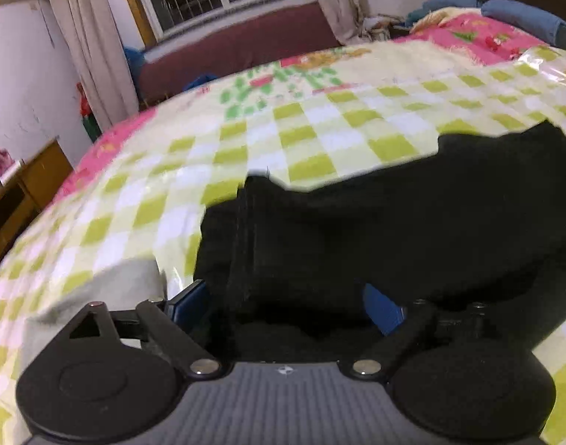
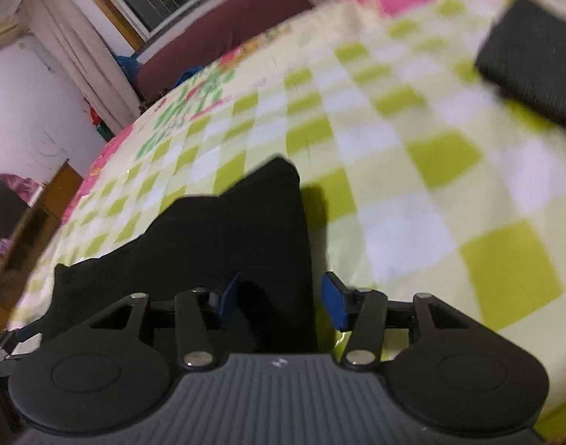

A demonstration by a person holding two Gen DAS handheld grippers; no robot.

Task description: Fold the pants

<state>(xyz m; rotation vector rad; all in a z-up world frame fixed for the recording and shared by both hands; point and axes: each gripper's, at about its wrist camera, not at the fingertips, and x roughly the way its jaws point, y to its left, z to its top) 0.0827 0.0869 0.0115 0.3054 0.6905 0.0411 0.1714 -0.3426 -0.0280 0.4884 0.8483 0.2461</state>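
Black pants [image 1: 394, 215] lie crumpled on a bed with a green-and-white checked cover [image 1: 320, 126]. In the left wrist view my left gripper [image 1: 287, 304] stands wide open over the near edge of the pants. Folded black cloth fills the space between its blue pads [image 1: 384, 307], and nothing shows them pressing on it. In the right wrist view a corner of the pants [image 2: 227, 230] points away from me across the checked cover [image 2: 431, 170]. My right gripper [image 2: 281, 300] is open, with cloth beside its left pad [image 2: 227, 296] and a gap before its right pad.
A folded dark grey garment [image 2: 535, 59] lies on the bed at the far right. A wooden cabinet [image 1: 19, 193] stands off the bed's left side. Behind the bed are a maroon bench [image 1: 238, 44], curtains and a barred window. Blue pillows [image 1: 523, 15] sit at the far right end.
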